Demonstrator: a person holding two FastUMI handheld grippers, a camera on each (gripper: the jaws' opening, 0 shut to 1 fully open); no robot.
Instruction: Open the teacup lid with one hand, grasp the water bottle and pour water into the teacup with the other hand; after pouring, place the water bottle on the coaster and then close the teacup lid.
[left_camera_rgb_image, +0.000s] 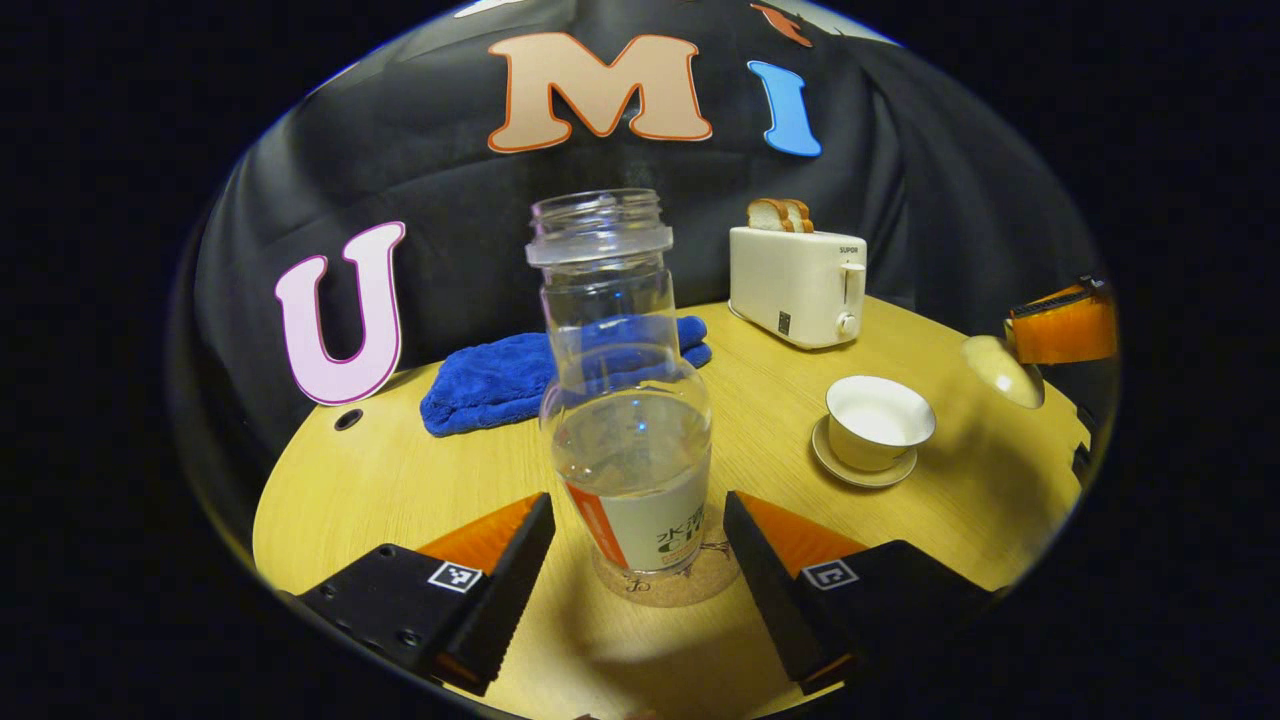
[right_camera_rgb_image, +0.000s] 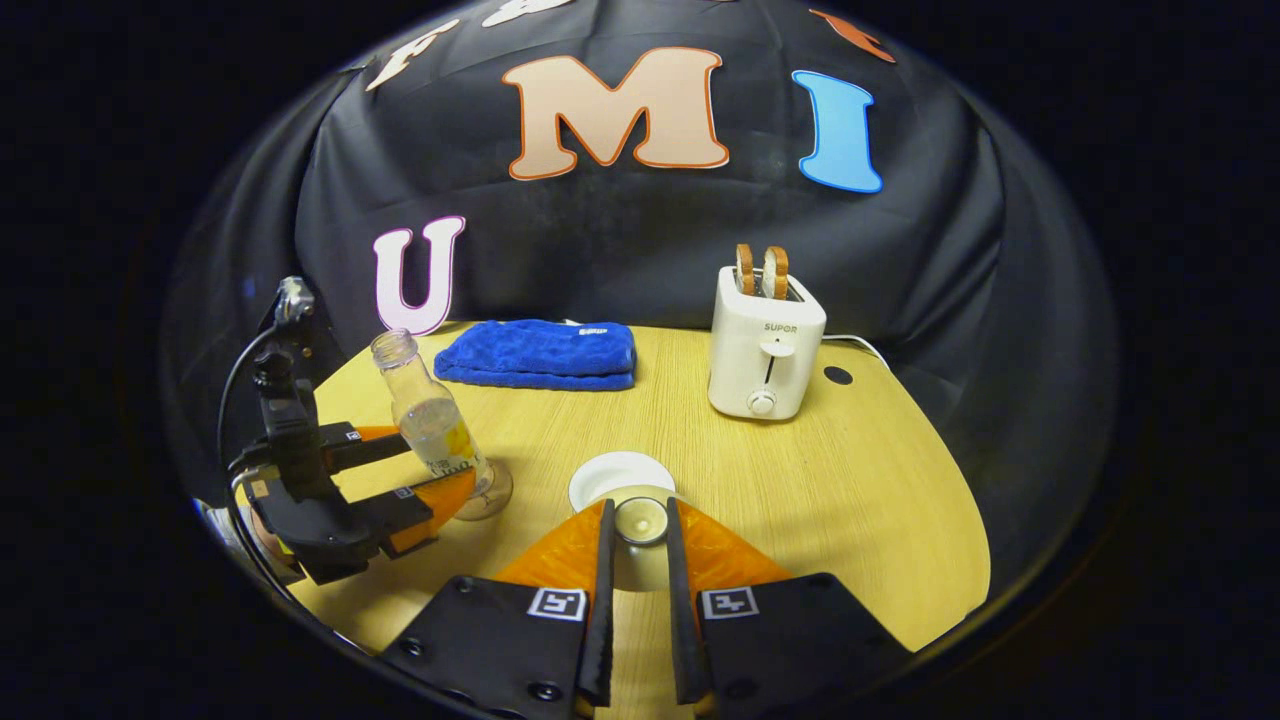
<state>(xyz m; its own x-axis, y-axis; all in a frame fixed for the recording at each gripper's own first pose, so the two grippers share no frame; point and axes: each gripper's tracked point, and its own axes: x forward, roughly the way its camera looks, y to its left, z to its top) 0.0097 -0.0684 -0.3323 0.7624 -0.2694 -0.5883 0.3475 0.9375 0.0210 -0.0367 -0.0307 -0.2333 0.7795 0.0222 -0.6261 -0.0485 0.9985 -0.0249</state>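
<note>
The clear water bottle (left_camera_rgb_image: 625, 400), uncapped and partly filled, stands upright on the round cork coaster (left_camera_rgb_image: 655, 590). My left gripper (left_camera_rgb_image: 637, 500) is open, with one finger on each side of the bottle's base. The white teacup (left_camera_rgb_image: 878, 422) sits uncovered on its saucer (left_camera_rgb_image: 860, 472) to the right. In the right gripper view my right gripper (right_camera_rgb_image: 640, 510) is shut on the knob of the teacup lid (right_camera_rgb_image: 641, 522), held just above the teacup (right_camera_rgb_image: 618, 478). The lid (left_camera_rgb_image: 1003, 370) hangs in the air right of the cup. The bottle (right_camera_rgb_image: 430, 420) and left gripper (right_camera_rgb_image: 435, 468) show at the left.
A white toaster (left_camera_rgb_image: 800, 285) with bread slices stands at the back of the round wooden table (left_camera_rgb_image: 420, 480). A folded blue towel (left_camera_rgb_image: 495, 378) lies behind the bottle. The toaster (right_camera_rgb_image: 765, 345) and towel (right_camera_rgb_image: 540, 352) are beyond the cup.
</note>
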